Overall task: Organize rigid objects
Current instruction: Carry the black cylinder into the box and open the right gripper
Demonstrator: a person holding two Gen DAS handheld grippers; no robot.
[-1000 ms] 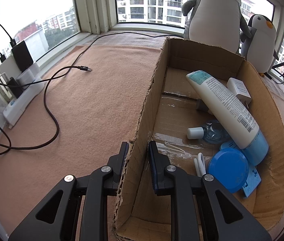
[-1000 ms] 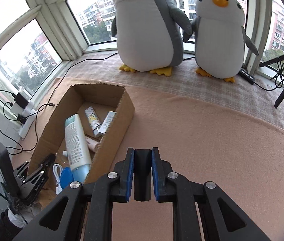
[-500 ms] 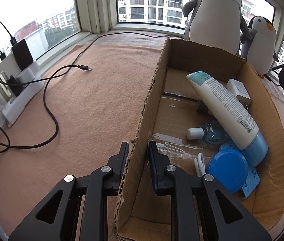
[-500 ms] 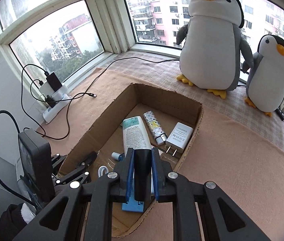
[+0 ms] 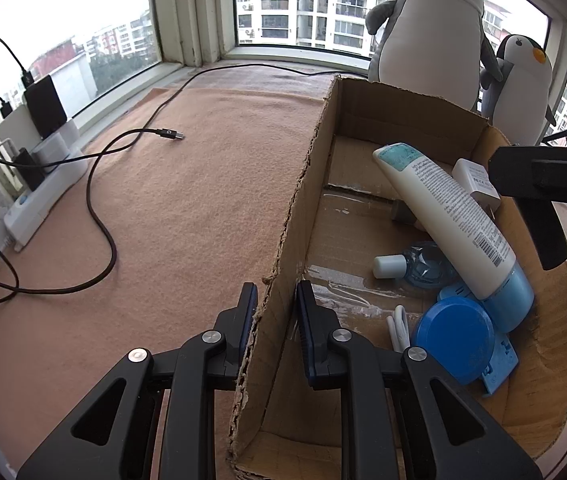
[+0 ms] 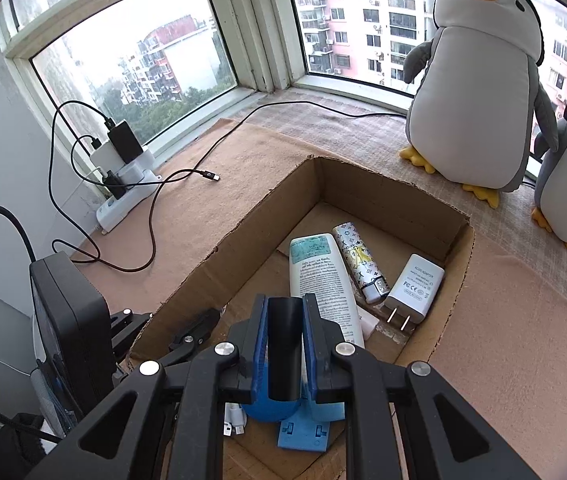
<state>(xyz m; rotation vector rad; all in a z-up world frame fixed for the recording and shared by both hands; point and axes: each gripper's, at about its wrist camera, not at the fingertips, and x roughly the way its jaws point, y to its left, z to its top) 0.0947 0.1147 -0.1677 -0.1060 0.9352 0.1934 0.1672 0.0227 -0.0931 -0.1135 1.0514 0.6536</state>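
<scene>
An open cardboard box (image 5: 299, 184) lies on the tan blanket. My left gripper (image 5: 276, 307) is shut on its near side wall, one finger inside and one outside. My right gripper (image 6: 284, 304) is shut on a black bar (image 6: 282, 344) and hovers over the near end of the cardboard box (image 6: 459, 248). In the left wrist view the black bar (image 5: 544, 232) hangs above the box's right wall. Inside lie a white tube with a blue cap (image 5: 443, 216), a white charger (image 6: 413, 288), a patterned lighter (image 6: 357, 260), a small clear bottle (image 5: 419, 265) and a blue round lid (image 5: 455, 336).
Two plush penguins (image 6: 479, 80) stand behind the box by the window. A white power strip (image 6: 123, 196) with plugged adapters sits at the left wall. A black cable (image 5: 99, 216) loops over the blanket left of the box. A dark device (image 6: 67, 320) is mounted at the lower left.
My right gripper has swung left with the black bar, from above the bare blanket to over the box. The left gripper has kept its hold on the box wall.
</scene>
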